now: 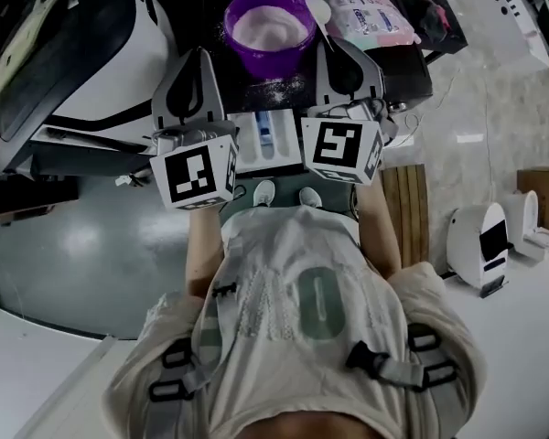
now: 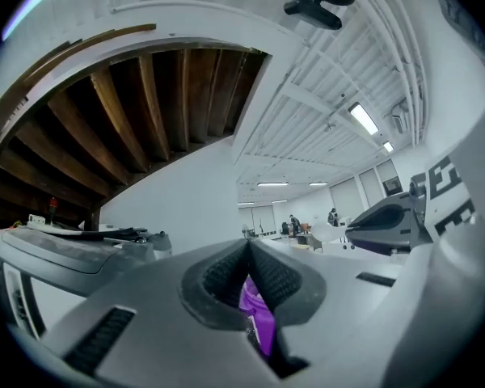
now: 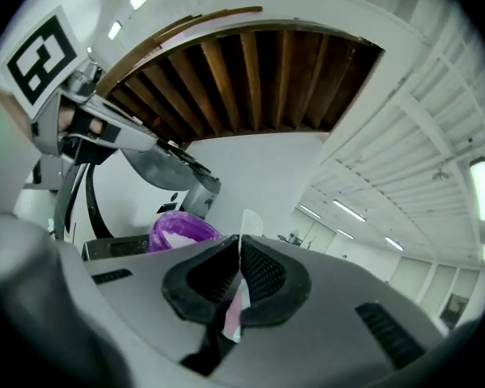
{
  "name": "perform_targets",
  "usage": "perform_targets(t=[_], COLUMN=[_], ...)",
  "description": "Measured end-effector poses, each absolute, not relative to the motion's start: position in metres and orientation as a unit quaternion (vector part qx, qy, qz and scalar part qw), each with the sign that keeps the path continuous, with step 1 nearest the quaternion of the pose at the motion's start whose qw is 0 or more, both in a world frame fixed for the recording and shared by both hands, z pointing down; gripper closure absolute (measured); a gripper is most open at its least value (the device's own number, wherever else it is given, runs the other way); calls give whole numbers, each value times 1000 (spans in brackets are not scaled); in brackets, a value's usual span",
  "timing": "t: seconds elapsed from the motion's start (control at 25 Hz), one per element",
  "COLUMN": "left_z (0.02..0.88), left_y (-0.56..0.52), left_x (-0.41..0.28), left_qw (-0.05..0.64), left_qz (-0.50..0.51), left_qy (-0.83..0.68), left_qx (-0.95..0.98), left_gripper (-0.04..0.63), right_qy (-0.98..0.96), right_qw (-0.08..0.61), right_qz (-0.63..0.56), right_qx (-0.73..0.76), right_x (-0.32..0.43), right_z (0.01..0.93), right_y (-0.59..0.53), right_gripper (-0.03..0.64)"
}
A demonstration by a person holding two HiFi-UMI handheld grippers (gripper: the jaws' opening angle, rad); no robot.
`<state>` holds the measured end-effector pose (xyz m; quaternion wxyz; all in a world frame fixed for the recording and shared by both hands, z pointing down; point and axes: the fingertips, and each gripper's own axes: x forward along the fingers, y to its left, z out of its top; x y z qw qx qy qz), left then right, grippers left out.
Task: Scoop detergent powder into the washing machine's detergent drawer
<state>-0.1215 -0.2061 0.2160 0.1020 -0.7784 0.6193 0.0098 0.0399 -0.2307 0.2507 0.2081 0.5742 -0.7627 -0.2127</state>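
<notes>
The right tongs (image 3: 238, 249) pinch the white plastic scoop (image 1: 318, 11) by its handle beside the purple tub of white powder (image 1: 265, 59), apparently ready to dip, while the left tongs (image 2: 248, 253), closed and empty, idle beside the open white detergent drawer (image 1: 265, 140) at the dark top's (image 1: 408, 67) near edge.

Head view dim; gripper views brighter, fisheye-bent at edges, ceiling lights (image 2: 364, 118) glaring.
</notes>
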Motion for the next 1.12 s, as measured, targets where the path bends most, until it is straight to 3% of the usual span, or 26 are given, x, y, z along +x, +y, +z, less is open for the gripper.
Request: perform_targets(t=[0.28,1.12], left_z=[225,225], left_y=[-213,-216], left_x=[-116,-114], left_qw=[96,98], left_qz=[-1,-5], left_qy=[614,615], left_qx=[-784,-782], left_gripper=[574,574], right_qy=[-769,-776], right_qw=[179,153], right_qz=[-141,-123], right_qx=[598,599], right_x=[66,71], right_z=[263,257], right_y=[-234,-235], right_gripper=[606,604])
